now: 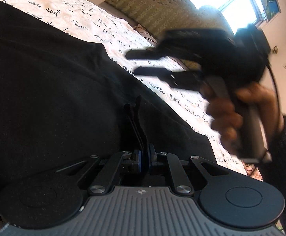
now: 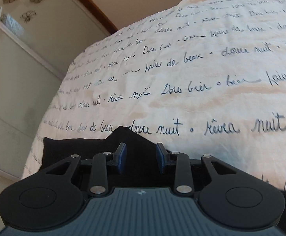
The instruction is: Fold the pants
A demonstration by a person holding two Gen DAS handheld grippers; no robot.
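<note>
The black pants (image 1: 44, 82) lie spread on the bed, over a cream bedspread (image 2: 202, 90) printed with handwritten script; in the left wrist view the dark cloth fills the frame from the lower edge up to a diagonal border with the bedspread. The left claw (image 1: 136, 116) has its fingers drawn together and appears clamped on a ridge of the pants fabric, though black on black makes the exact bite hard to confirm. The right claw (image 1: 141, 64), held by the person's right hand (image 1: 233, 116), is seen blurred in the left wrist view, above the bedspread and just beyond the pants' edge, its two fingers apart with nothing between them. In its own view the right claw (image 2: 141, 157) shows blue pads (image 2: 122, 158) parted, with a raised peak of pants cloth lying directly under and ahead of them; contact cannot be confirmed. Judgement: the garment's long axis appears to follow the diagonal edge, and the left claw is the nearer, already anchoring the cloth. The coming move likely requires the right claw to take the free edge below it.
</note>
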